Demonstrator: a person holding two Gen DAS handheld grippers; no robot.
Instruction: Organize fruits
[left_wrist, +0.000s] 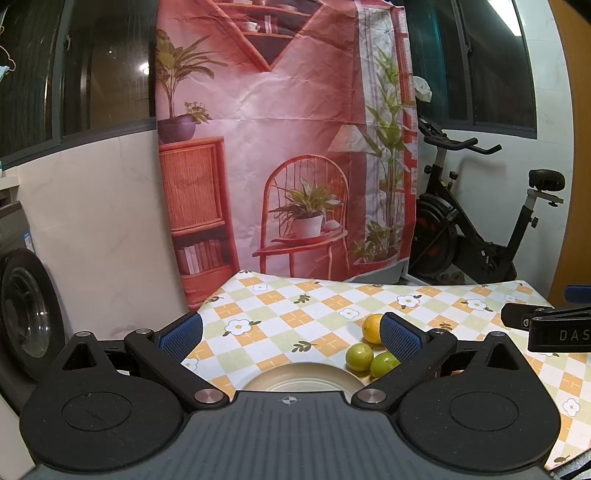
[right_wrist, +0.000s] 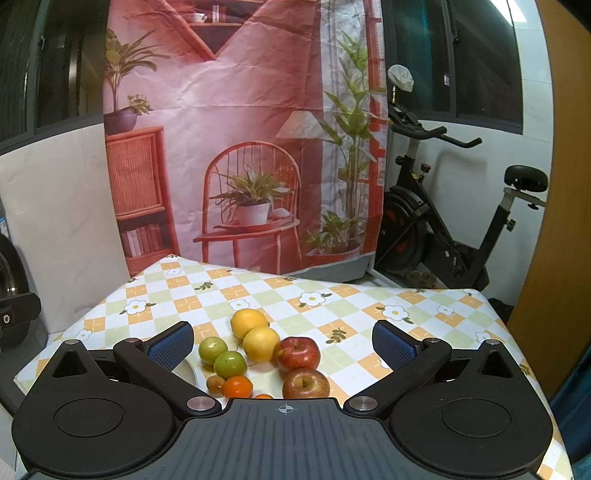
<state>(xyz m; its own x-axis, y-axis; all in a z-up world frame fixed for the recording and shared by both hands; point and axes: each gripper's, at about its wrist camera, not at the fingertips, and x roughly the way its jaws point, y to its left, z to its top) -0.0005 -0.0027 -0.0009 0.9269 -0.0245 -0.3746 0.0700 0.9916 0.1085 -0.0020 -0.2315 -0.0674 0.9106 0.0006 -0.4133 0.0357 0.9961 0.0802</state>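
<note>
Dim indoor light, sharp focus, strong fisheye bending at edges

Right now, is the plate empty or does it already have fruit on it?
Empty as far as shown: the plate shows bare cream surface, and the green fruits sit beside its rim on the tablecloth. Its near part is hidden.

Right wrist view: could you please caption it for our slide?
Open right gripper above mixed fruit on the checkered tablecloth.

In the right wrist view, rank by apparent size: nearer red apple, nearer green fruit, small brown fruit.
1. Nearer red apple
2. Nearer green fruit
3. Small brown fruit
All lie at similar depth, so the order seems reliable.
</note>
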